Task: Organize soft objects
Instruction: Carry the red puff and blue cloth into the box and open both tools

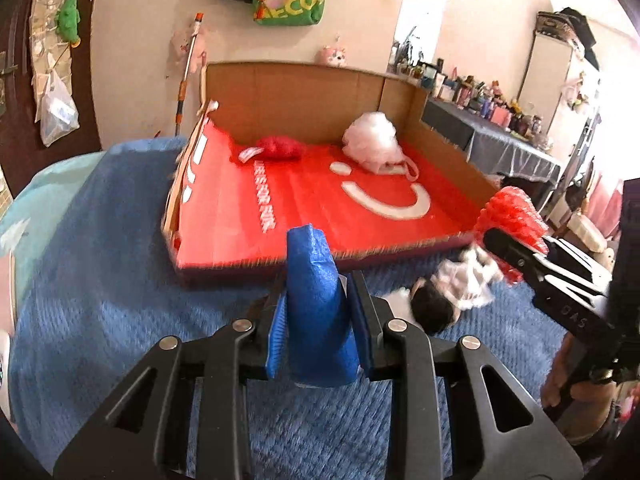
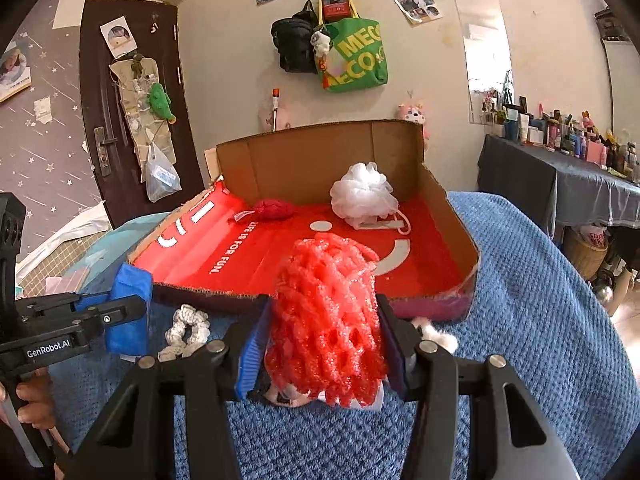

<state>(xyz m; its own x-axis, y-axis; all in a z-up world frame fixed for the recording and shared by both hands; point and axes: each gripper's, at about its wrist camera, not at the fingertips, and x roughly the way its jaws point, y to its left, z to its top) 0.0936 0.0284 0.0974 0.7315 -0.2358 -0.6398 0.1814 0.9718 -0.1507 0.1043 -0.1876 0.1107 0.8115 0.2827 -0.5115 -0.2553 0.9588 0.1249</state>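
Left wrist: tongs clamp blue sponge.

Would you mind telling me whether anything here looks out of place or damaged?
The cardboard box looks damaged: its near wall is torn low and ragged. A white scrunchie and a small doll lie outside it on the blue blanket.

My left gripper carries "GenRobot.AI" in white on its black side; my right gripper shows only "DAS" embossed on its body, rest unreadable. The cardboard box has a red liner printed "LIFE IS FOR FUN." in white, running lengthwise left of the smiley mark. On the wall above the box, the green tote bag reads "MEC…" over "…ECO", partly cut off by folds.
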